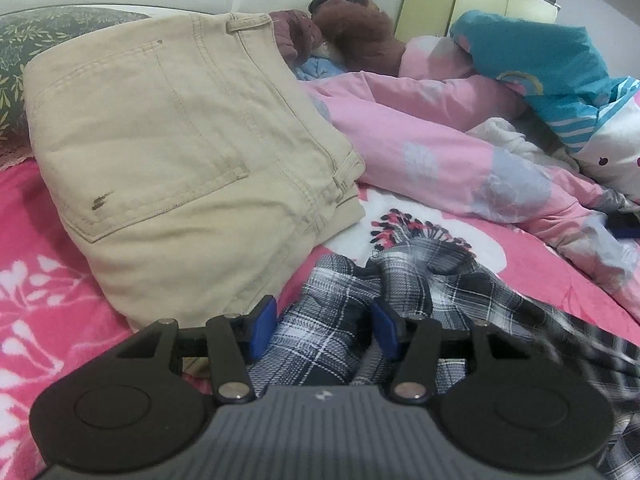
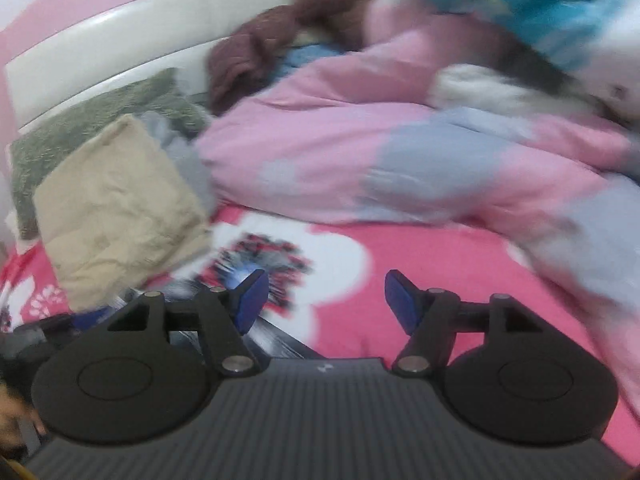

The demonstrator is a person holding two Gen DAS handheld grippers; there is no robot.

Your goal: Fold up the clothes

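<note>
Pink floral bedding [image 1: 52, 264] covers the bed, and everything lies on it. Beyond the folded beige trousers [image 1: 176, 152], a pink quilt [image 1: 420, 128] is heaped along the far side, with a teal garment [image 1: 532, 60] on top of it and brown clothing [image 1: 360, 36] bunched behind the trousers near the white headboard [image 2: 132, 32]. A green patterned pillow [image 1: 36, 52] sits just behind the trousers' far corner. The trousers rest flat with a back pocket facing up. Just beside their near edge lies a black-and-white plaid garment [image 1: 424, 280], crumpled. The left gripper [image 1: 324, 328] has a raised fold of that plaid cloth between its blue pads [image 1: 264, 330], which stand partly apart; whether they press on the cloth I cannot tell. The right gripper [image 2: 322, 300], blurred, hovers over bare bedding away from the trousers, fingers spread with nothing between them.
</note>
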